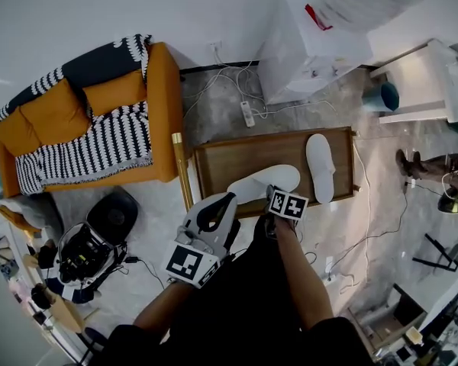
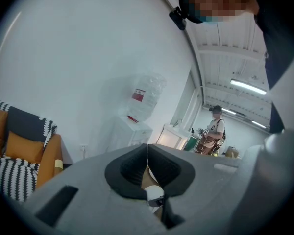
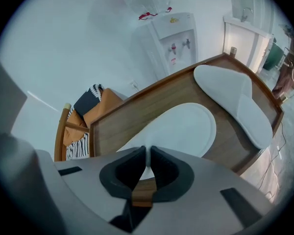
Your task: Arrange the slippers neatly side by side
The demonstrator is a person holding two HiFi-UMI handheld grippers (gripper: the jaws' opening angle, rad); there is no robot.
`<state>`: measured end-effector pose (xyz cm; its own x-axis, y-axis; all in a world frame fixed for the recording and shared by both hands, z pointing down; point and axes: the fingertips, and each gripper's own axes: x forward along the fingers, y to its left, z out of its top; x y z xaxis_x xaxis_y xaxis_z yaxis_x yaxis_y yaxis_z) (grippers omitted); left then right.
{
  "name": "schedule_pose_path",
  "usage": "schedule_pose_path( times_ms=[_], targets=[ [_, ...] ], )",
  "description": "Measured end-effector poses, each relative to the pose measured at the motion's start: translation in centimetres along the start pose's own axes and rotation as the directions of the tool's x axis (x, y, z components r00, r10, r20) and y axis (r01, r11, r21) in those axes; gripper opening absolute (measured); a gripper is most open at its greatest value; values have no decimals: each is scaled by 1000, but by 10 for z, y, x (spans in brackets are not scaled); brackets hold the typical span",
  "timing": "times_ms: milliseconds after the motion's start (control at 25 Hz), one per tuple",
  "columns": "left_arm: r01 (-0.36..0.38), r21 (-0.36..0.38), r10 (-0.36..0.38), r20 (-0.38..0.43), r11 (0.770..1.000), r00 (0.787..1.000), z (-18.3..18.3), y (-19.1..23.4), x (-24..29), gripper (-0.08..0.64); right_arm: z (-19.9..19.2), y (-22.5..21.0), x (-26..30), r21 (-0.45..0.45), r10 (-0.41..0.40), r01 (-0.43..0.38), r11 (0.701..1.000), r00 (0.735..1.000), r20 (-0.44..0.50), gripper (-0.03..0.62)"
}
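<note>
Two white slippers lie on a low wooden table (image 1: 217, 155). The near slipper (image 1: 263, 183) lies crosswise by the front edge, and the far slipper (image 1: 320, 166) lies lengthwise at the right end. My right gripper (image 1: 269, 199) points steeply down at the near slipper's heel end. In the right gripper view its jaws (image 3: 147, 155) pinch the thin edge of that slipper (image 3: 181, 129), with the other slipper (image 3: 235, 102) beyond. My left gripper (image 1: 223, 201) hovers beside the table's front edge, pointing nearly level. Its jaws (image 2: 147, 153) are shut with nothing between them.
An orange sofa (image 1: 84, 120) with a black-and-white blanket stands left of the table. A water dispenser (image 1: 313, 44), a power strip with cables (image 1: 246, 113) and a white side table (image 1: 420, 82) lie behind. A black bag (image 1: 99, 235) sits on the floor at left. A person (image 2: 213, 136) stands far off.
</note>
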<state>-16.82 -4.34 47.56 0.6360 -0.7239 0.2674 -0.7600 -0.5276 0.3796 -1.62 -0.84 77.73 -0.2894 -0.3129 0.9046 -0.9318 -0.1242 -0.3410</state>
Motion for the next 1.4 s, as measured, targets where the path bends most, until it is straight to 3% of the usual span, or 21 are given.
schedule_pose_path(
  times_ms=[280,760,1200,1400],
  targets=[
    [-18,3,18,12,1000,1000,5,-10,5,17,9,4,-21,-152,41,-44,987,999,-23,32],
    [-90,-23,91,58,996,994,14,-47,23,17,32,-19,-54,-386,88,-126,914,990,-113,31],
    [-154,-46,157,73,987,985,4,-83,37,17,36,-30,-64,-636,103,-234,736,966,-236,31],
    [-193,-51,197,74,980,978,-1,-94,42,17,33,-37,-60,-731,83,-280,623,952,-294,31]
  ],
)
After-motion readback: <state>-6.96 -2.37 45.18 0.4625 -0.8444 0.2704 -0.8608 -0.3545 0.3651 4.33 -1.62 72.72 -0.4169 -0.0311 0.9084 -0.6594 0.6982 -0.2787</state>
